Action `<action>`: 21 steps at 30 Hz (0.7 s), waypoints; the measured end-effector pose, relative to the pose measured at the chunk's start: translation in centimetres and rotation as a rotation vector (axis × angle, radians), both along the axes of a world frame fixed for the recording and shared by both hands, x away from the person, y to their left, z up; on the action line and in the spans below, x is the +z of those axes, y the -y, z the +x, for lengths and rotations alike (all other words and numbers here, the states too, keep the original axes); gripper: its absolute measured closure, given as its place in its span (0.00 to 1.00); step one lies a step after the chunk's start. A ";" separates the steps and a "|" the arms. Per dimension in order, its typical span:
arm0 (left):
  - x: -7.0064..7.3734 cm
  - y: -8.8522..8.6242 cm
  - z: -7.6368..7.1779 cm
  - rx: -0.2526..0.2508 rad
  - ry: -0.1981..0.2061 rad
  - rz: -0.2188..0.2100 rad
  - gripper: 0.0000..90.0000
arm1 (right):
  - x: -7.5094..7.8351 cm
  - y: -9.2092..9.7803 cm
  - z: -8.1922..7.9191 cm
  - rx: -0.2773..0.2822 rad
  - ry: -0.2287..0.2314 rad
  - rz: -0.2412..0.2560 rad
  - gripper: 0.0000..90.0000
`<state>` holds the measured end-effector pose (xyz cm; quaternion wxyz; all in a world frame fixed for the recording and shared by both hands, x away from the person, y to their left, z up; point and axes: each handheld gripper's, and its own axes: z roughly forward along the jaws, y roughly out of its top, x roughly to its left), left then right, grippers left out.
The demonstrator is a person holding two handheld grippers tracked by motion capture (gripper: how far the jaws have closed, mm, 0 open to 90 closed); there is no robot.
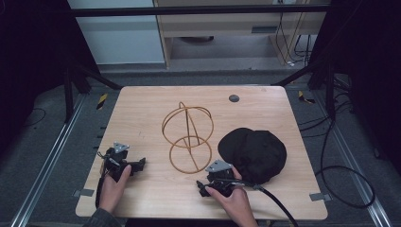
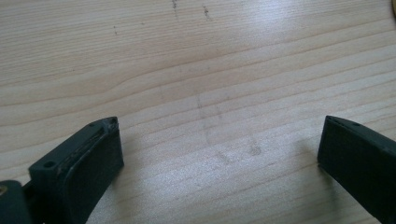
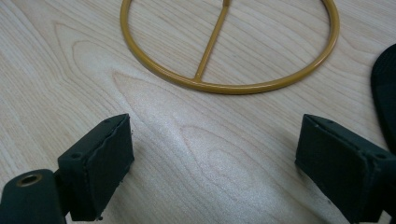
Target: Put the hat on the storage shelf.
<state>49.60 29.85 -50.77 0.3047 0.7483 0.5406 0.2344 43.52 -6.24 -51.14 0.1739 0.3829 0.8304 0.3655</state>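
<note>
Right gripper view puts the right gripper [image 3: 215, 158] low over the wooden table [image 3: 70, 60], its two black jaws rising from the lower left and lower right corners of the frame, set wide apart with nothing but bare wood grain between them. Just beyond the gap, in the upper middle of the frame, lies the round base ring of the yellow wire stand [image 3: 233, 87], flat on the wood, with a thin spoke running up from its near edge toward the top. The ring is near the jaws but apart from them. A dark curve of the black cap [image 3: 385, 93] enters at the right edge, beside the right-hand jaw; whether they touch I cannot tell.

Left gripper view shows the left gripper [image 2: 219, 149] with jaws likewise spread wide, at the lower left and lower right corners, bare table between.

From the high view, the right gripper [image 1: 205, 188] sits in the lower middle of the frame, just below the stand [image 1: 189, 137] and beside the cap [image 1: 255, 153], which lies right of centre. The left gripper [image 1: 142, 164] rests at the lower left, apart from the stand.
</note>
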 end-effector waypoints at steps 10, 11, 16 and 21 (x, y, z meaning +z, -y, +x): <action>0.0 0.0 0.0 -0.001 0.002 -0.005 0.00 | 1.5 0.1 -0.3 -0.009 0.025 -0.057 0.19; 0.0 0.0 0.0 -0.002 0.003 -0.005 0.00 | 2.7 0.4 -0.7 0.000 0.041 -0.048 0.19; 0.0 -0.1 0.0 -0.009 0.003 -0.005 0.00 | 5.3 1.4 -1.8 0.009 0.080 -0.077 0.19; 0.0 -0.1 -0.1 -0.011 0.001 -0.003 0.00 | 8.0 4.0 -3.6 0.010 0.121 -0.132 0.18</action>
